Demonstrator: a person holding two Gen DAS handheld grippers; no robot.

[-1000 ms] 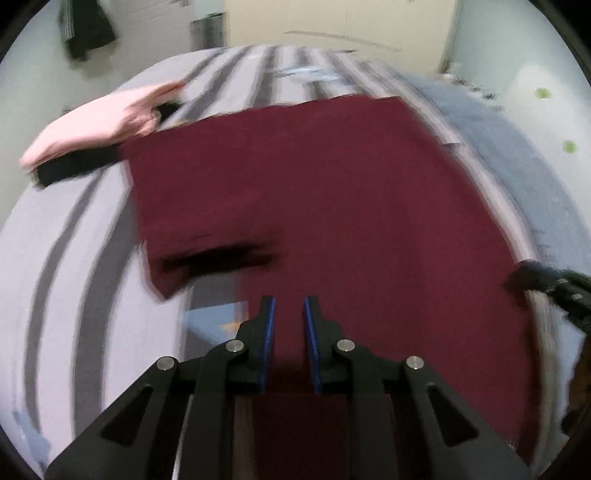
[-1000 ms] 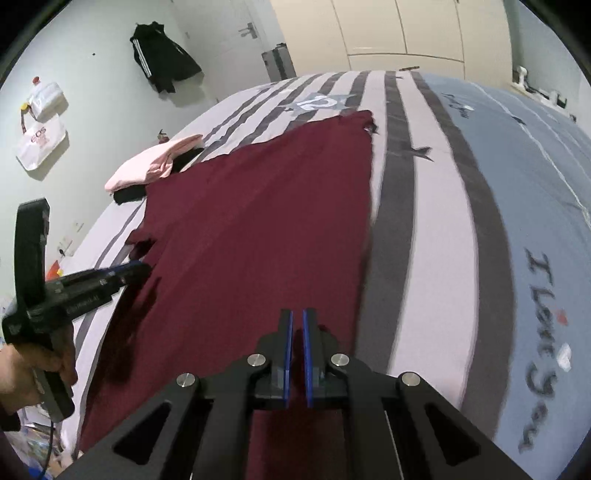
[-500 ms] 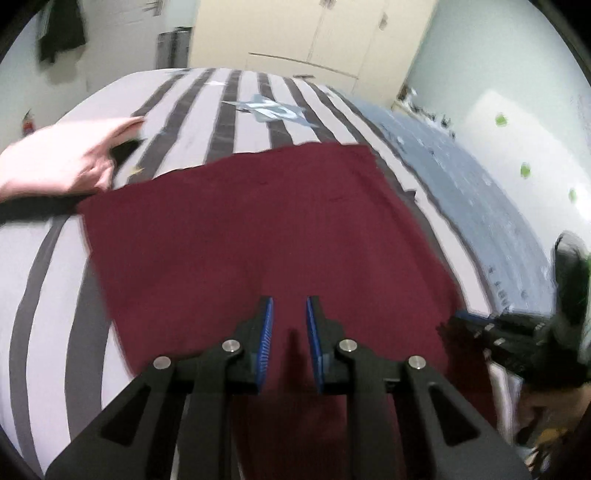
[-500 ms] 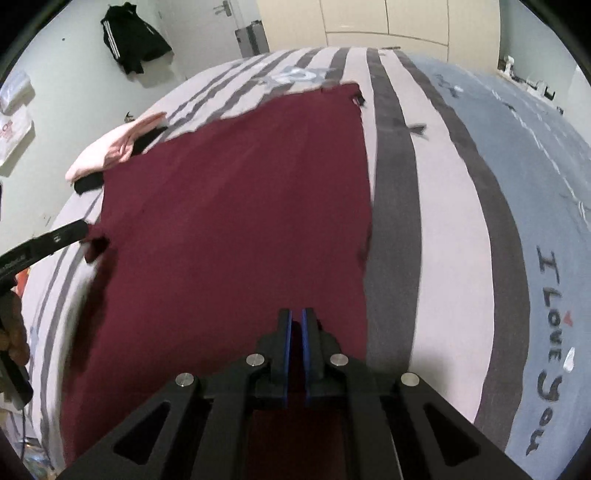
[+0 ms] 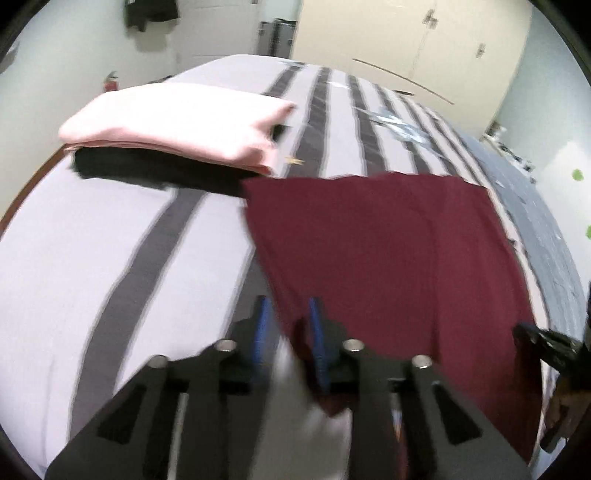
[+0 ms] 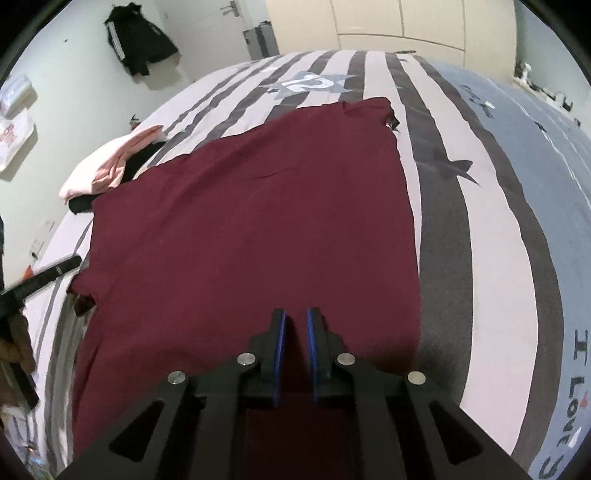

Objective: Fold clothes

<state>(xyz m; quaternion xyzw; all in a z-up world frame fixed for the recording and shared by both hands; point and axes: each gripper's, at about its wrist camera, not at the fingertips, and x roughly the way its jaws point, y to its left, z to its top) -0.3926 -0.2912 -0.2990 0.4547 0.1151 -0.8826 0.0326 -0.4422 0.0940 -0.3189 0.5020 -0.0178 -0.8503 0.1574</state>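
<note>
My left gripper (image 5: 286, 334) sits at the maroon garment's (image 6: 251, 236) left edge, jaws narrowly parted.

My right gripper (image 6: 294, 341), barely parted over cloth; garment runs lengthwise ahead.

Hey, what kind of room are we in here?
Most likely a bedroom: a bed with a striped cover fills the view, pale wardrobe doors stand behind it, and a dark jacket hangs on the wall beside a door.
</note>
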